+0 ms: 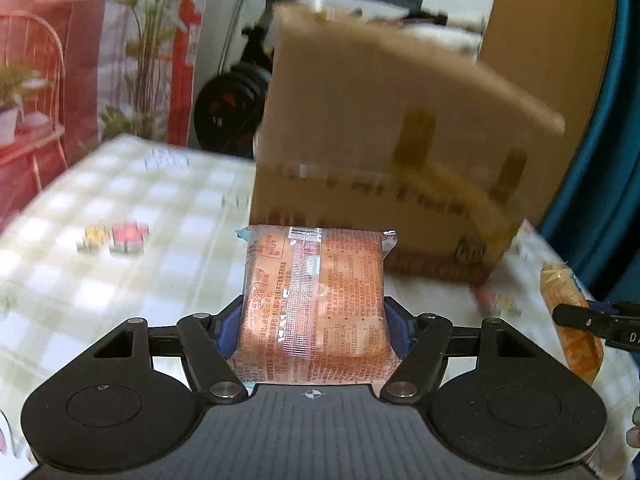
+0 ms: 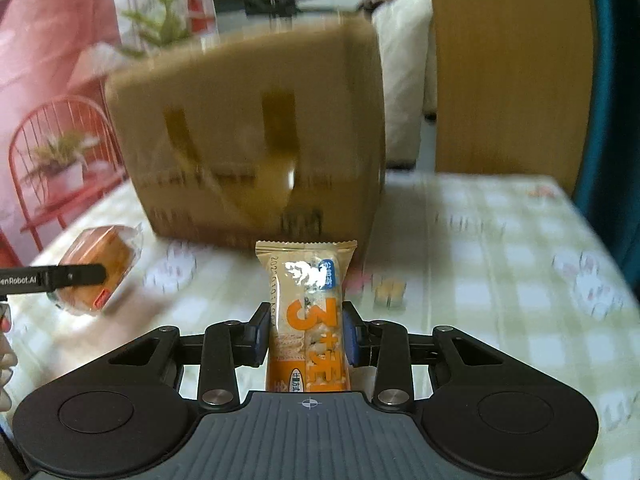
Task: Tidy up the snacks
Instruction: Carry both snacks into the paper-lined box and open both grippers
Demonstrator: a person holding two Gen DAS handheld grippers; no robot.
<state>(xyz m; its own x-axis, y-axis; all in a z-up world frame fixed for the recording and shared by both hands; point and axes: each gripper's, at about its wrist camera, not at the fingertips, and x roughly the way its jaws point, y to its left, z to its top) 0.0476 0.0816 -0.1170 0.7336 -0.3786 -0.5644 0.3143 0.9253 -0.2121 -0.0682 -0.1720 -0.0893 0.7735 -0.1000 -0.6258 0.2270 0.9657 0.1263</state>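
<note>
My left gripper (image 1: 314, 330) is shut on an orange cake packet (image 1: 316, 300), held above the table, printed back side up. My right gripper (image 2: 306, 338) is shut on an orange-and-beige snack bar (image 2: 310, 320). A tall cardboard box (image 1: 384, 152) stands on the table just ahead of both grippers; it also shows in the right wrist view (image 2: 256, 140). In the right wrist view the left gripper's finger (image 2: 76, 274) and its cake packet (image 2: 100, 264) show at the left. In the left wrist view the snack bar (image 1: 564, 292) and the right gripper's finger (image 1: 580, 318) show at the right edge.
The table (image 1: 120, 280) has a pale green checked cloth with printed figures. A red wire chair (image 2: 52, 152) with a potted plant stands to the left. A wooden panel (image 2: 508, 68) and blue curtain (image 2: 612, 120) are at the right.
</note>
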